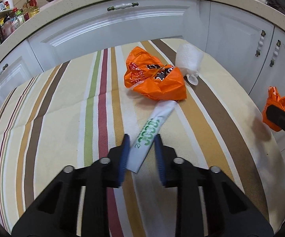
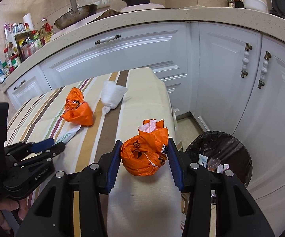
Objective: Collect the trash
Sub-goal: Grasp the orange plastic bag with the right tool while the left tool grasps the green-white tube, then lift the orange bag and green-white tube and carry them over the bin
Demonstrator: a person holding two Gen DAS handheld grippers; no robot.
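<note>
Tongs first: the left gripper point(image 1: 141, 152) has its blue pads either side of a long white paper sleeve point(image 1: 152, 128) with green print, jaws fairly narrow. One pad looks to touch the sleeve, the other shows a sliver of gap, so it isn't gripped yet. The sleeve lies flat on the striped tablecloth point(image 1: 53, 108), its far end tucked under a crumpled orange plastic bag point(image 1: 156, 79). Just beyond that bag, far right, sits a white tissue wad point(image 1: 189, 59) with a twisted tail.

Over on the right, the right gripper point(image 2: 144, 154) is clamped on a balled-up orange bag point(image 2: 142, 156), both pads pressed into its sides, bits of white and pink paper poking out the top. It's held above the right end of the table, near the edge. Below and to the right, on the floor, is a round bin with a black liner point(image 2: 221, 144) and a few small packets already inside. White cabinet doors point(image 2: 221, 79) with brass-and-white handles run behind everything, under a speckled countertop point(image 2: 142, 21) loaded with pans and bottles.
</note>
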